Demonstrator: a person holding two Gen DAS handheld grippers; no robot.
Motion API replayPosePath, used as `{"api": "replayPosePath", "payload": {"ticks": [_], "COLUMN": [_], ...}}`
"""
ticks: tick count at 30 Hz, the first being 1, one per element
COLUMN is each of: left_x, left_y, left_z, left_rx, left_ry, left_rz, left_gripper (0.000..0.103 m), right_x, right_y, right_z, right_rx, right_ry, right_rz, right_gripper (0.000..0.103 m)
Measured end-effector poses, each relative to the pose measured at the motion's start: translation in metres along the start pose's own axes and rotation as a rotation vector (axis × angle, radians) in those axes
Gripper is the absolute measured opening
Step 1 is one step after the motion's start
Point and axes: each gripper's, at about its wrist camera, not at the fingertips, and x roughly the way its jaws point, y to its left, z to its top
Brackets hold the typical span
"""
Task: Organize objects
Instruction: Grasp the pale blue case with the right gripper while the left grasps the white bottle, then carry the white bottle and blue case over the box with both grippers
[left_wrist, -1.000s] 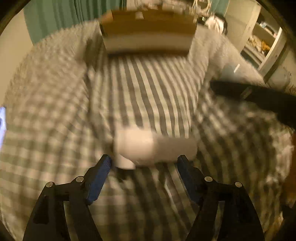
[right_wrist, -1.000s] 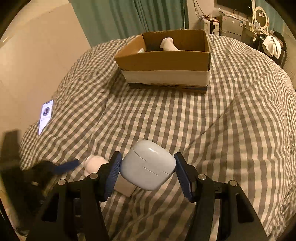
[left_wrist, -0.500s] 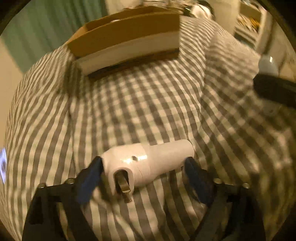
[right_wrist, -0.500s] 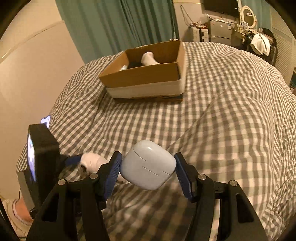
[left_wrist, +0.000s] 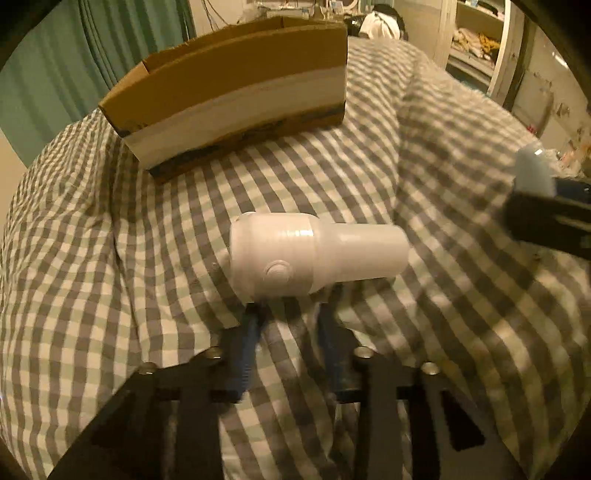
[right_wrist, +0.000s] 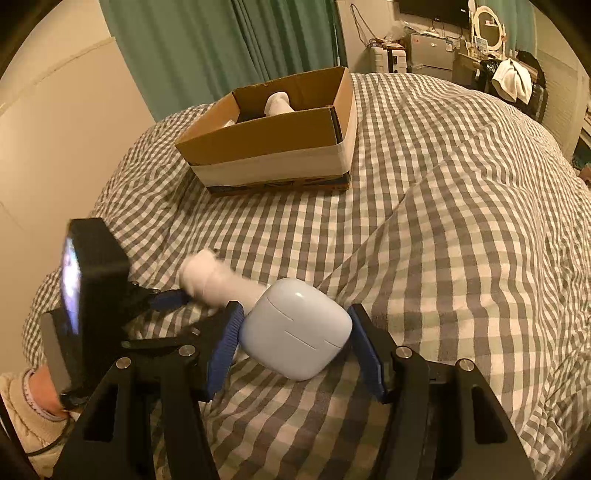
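Both tools grip now: the left tool (left_wrist: 288, 314), spread wide around the white plastic adapter (left_wrist: 317, 254) a moment ago, has just closed on its underside prong above the checked bedspread (left_wrist: 110, 258). The right tool (right_wrist: 295, 332) pinches a smooth, rounded pale-blue earbud case (right_wrist: 295, 328). Beyond sits the cardboard box (right_wrist: 273, 147).

One cardboard box (right_wrist: 273, 147), one earbud case (right_wrist: 295, 332), and two white bottle-shaped objects (left_wrist: 314, 254) (right_wrist: 279, 105), perhaps more hidden inside the box.
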Motion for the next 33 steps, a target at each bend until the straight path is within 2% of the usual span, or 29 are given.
{"api": "replayPosePath", "payload": {"ticks": [3,10,13,15,16,23,26,30,33], "left_x": [-0.014,-0.042,-0.038,-0.036,-0.034,-0.009,0.004,0.025,0.037], "left_y": [0.005,0.021,0.019,0.015,0.013,-0.012,-0.018,-0.019,-0.022], "left_z": [-0.004,-0.013,-0.004,0.001,0.004,0.026,0.037,0.052,0.060], "left_rx": [-0.015,-0.025,0.015,0.052,0.069,0.170,0.198,0.227,0.225], "left_ry": [-0.020,-0.056,-0.032,-0.037,-0.040,-0.056,-0.068,-0.053,-0.033], "left_rz": [-0.011,0.008,0.033,0.049,0.048,-0.012,-0.021,-0.104,-0.152], "left_gripper": [0.009,0.012,0.029,0.058,0.063,0.066,0.079,0.086,0.086], "right_x": [-0.001,-0.012,-0.017,-0.018,-0.019,-0.011,-0.006,0.004,0.012], "right_y": [0.006,0.021,0.021,0.019,0.017,-0.003,-0.014,-0.028,-0.035], "right_z": [-0.001,-0.005,0.000,0.004,0.007,0.025,0.033,0.038,0.041], "right_rx": [-0.017,-0.052,-0.054,-0.058,-0.059,-0.067,-0.046,-0.019,-0.002], "right_ry": [0.002,-0.001,-0.005,-0.008,-0.009,0.002,0.000,0.011,0.026], "right_rz": [-0.029,-0.034,-0.043,-0.056,-0.059,-0.102,-0.101,-0.088,-0.067], "right_gripper": [0.058,0.058,0.058,0.058,0.058,0.058,0.058,0.058,0.058]}}
